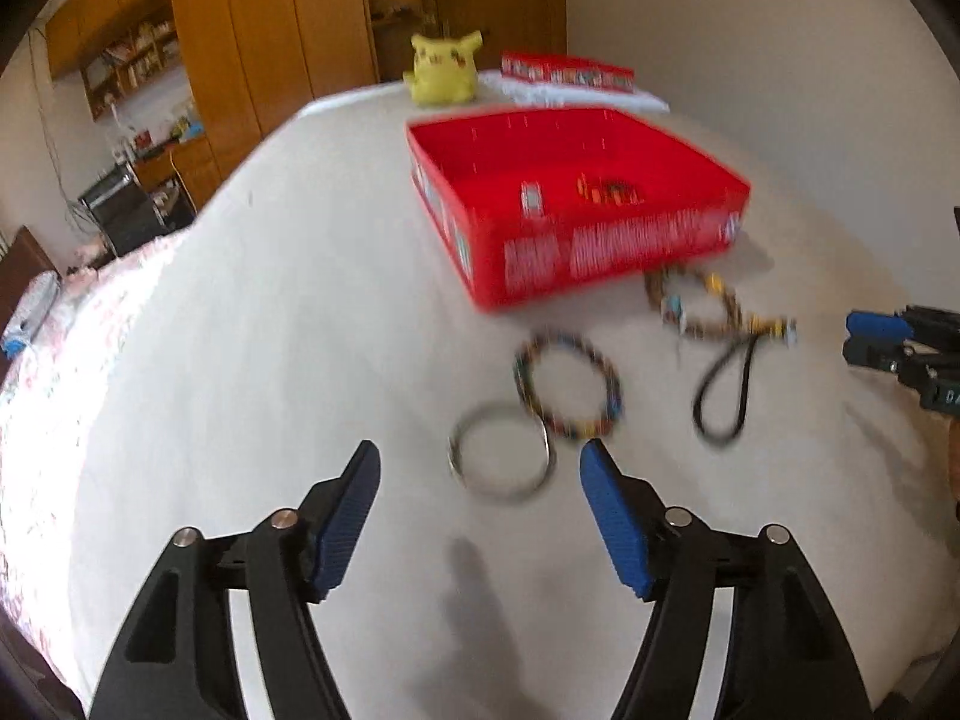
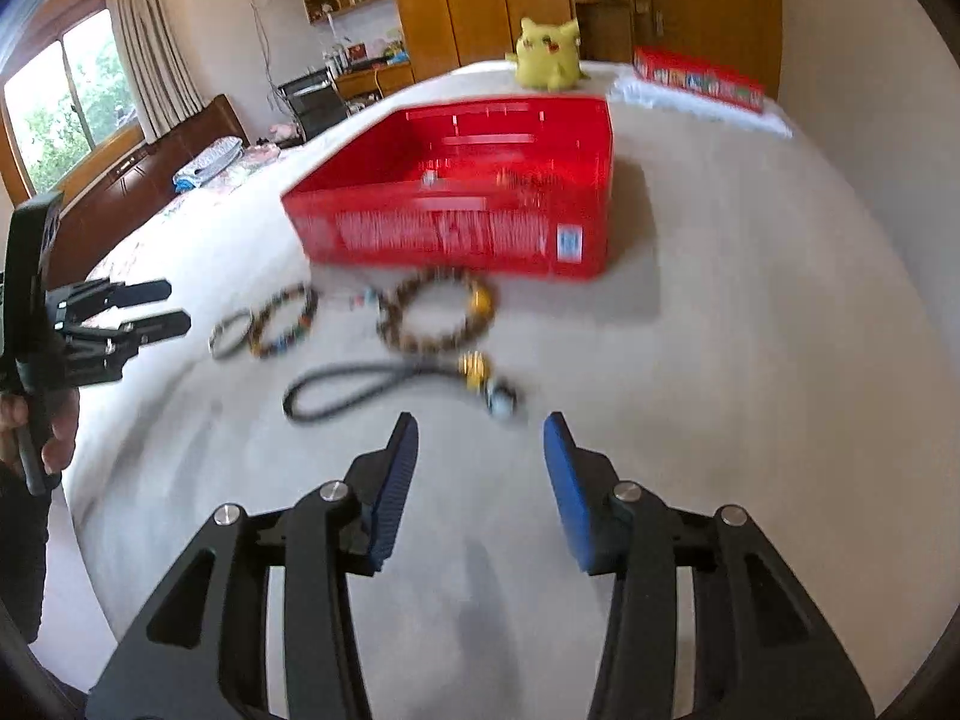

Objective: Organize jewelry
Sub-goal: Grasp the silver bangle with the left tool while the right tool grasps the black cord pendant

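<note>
Hovering over the pale bed, the left tongs stand spread with nothing between their blue pads, and the silver bangle lies on the cover just beyond their tips, a little toward the right finger. Touching that bangle on its far side is a multicoloured beaded bracelet. The right tongs are likewise spread and empty; the black cord loop with its gold and pale beads lies just ahead of them, the beads close in front of the gap and the loop trailing off to the left. Past the cord sits a brown beaded bracelet, close against the front wall of the red box. Small items rest inside that open box, too blurred to name. At the far edge of the bed sit a yellow plush toy and a second, flatter red box on a white cloth. A hand grips the left tool's handle at the edge of the right view.
</note>
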Available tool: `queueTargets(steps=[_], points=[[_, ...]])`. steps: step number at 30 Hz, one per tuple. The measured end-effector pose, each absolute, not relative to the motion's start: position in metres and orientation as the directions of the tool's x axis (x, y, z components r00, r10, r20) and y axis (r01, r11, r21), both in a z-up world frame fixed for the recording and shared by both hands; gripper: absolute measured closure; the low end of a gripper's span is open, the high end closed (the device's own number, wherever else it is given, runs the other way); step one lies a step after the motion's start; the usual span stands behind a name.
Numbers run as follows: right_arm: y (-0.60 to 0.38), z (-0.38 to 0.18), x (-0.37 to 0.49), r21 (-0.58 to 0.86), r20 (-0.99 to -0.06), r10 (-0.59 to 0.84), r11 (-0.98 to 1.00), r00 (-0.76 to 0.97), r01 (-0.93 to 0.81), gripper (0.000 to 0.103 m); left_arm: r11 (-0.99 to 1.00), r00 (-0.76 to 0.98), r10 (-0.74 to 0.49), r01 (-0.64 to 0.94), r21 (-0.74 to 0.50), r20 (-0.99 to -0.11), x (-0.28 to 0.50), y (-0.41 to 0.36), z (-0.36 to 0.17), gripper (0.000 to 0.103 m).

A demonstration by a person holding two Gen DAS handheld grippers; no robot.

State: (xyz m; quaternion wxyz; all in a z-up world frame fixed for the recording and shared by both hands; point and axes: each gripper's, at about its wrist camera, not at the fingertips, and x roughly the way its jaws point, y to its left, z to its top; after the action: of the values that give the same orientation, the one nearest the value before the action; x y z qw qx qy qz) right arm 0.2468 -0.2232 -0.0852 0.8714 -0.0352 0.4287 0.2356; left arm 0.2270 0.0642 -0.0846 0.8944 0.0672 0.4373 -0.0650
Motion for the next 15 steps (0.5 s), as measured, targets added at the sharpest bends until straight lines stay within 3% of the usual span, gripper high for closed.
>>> queueTargets(steps=[7, 15], points=[[-0.213, -0.107, 0.239, 0.099, -0.790, 0.347, 0.886, 0.505, -0.454, 0.056, 0.986, 0.571, -0.039, 0.156, 0.061, -0.820, 0.226, 0.064, -0.111, 0.033], [-0.206, -0.116, 0.252, 0.079, -0.800, 0.334, 0.883, 0.499, -0.463, 0.054, 0.992, 0.567, -0.023, 0.112, 0.050, -0.823, 0.242, 0.065, -0.123, 0.020]])
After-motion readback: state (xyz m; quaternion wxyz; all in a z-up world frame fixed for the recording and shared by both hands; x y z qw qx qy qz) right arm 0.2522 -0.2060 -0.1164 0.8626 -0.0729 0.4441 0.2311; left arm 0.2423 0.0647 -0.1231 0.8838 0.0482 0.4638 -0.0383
